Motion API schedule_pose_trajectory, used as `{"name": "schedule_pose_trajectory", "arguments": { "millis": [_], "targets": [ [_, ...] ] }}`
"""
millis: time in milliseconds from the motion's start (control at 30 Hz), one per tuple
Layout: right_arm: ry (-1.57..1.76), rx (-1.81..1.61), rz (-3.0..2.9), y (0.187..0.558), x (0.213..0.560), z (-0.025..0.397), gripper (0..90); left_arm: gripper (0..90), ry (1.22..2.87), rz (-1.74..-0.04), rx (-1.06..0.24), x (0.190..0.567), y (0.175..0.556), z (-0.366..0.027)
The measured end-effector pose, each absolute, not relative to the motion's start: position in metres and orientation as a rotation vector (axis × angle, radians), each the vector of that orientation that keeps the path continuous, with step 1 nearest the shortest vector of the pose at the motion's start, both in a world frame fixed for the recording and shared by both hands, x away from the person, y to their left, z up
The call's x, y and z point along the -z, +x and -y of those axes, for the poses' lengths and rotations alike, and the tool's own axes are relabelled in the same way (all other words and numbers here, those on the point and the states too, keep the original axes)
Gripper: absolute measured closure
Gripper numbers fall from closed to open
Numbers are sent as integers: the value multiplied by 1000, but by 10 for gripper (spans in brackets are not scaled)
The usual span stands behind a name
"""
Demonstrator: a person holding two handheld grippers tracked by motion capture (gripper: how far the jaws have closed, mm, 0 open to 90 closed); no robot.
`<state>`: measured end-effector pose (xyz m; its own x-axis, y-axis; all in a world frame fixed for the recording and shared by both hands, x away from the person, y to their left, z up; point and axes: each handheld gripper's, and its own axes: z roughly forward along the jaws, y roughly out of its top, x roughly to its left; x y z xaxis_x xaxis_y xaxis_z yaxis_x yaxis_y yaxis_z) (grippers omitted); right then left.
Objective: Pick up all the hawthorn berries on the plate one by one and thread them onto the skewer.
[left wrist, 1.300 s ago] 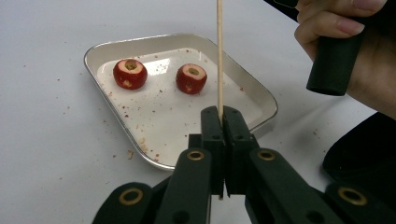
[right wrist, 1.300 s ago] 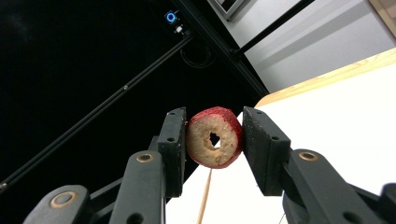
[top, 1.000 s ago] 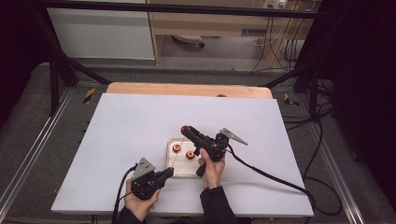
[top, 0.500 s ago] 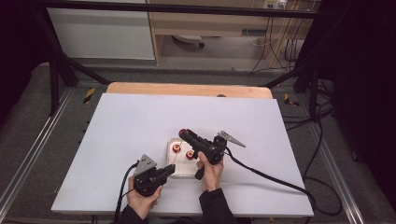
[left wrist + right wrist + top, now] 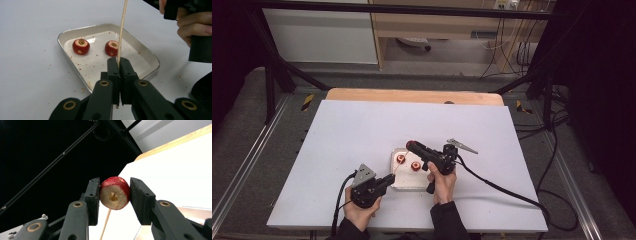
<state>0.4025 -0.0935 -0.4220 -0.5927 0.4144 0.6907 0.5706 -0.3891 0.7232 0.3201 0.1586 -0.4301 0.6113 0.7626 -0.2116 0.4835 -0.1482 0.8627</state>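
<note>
Steel tray (image 5: 147,56) holds two cored red fruits (image 5: 81,46), crumbs scattered around them

I work in what looks like a lab or recording room rather than a kitchen. My white table (image 5: 362,135) stands inside a black metal frame (image 5: 272,75) with dark curtains (image 5: 602,75) at the sides. Aluminium rails (image 5: 242,175) run along the grey floor, with yellow-black tape marks (image 5: 307,101). Loose cables (image 5: 517,50) hang under a wooden bench (image 5: 437,25) behind.
</note>
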Motion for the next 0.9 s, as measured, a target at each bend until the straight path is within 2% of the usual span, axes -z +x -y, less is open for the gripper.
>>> {"name": "schedule_pose_trajectory", "arguments": {
  "millis": [533,900],
  "targets": [
    [-1298,2185,1660,406,425,93,622,885,1792,-977,-345,427,317,-152],
    [-1234,2060,1756,389,439,73,620,885,1763,-993,-363,418,336,-145]
  ]
}}
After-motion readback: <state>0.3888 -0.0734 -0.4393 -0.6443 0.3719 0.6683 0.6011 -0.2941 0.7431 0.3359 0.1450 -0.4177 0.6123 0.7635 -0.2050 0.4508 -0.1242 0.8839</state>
